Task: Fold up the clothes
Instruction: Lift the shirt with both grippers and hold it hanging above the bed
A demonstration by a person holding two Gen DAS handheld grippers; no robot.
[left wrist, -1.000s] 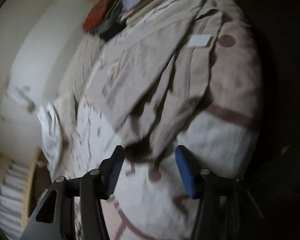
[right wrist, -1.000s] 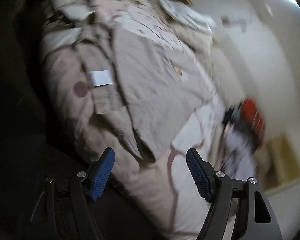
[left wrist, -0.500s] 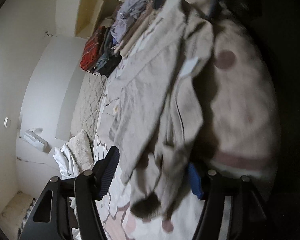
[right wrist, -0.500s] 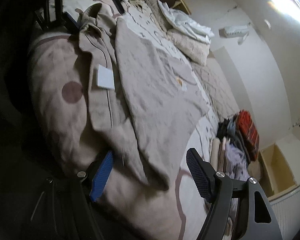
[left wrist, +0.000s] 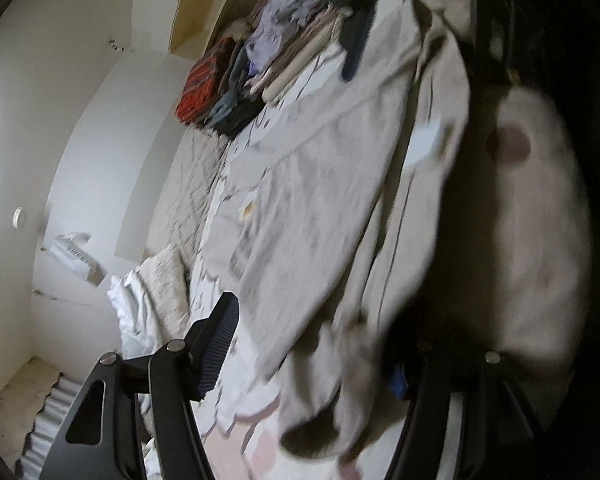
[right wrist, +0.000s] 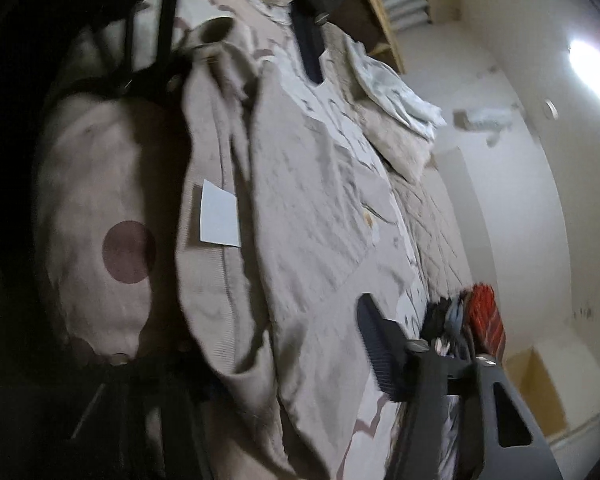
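A beige garment (left wrist: 320, 200) (right wrist: 300, 200) with a white label (left wrist: 426, 144) (right wrist: 220, 216) lies lengthwise on the bed cover (left wrist: 540, 240) (right wrist: 100, 184). My left gripper (left wrist: 312, 344) is at one end of it. Cloth lies between its jaws, the left finger (left wrist: 220, 344) stands clear of the fabric, and the other finger is mostly hidden behind it. At the opposite end, my right gripper (right wrist: 284, 344) has its jaws closing with cloth between them; one finger (right wrist: 376, 352) shows and the other is buried under the fabric. Each view shows the other gripper at the garment's far end.
A pile of folded clothes (left wrist: 228, 88) (right wrist: 472, 320), with a red item, sits on the bed by the wall. White pillows and bedding (left wrist: 140, 312) (right wrist: 396, 100) lie at the other end. A white radiator (left wrist: 40, 420) stands beside the bed.
Both grippers have moved in over the garment's ends, so cloth now fills the space between each pair of jaws. The right jaws have narrowed.
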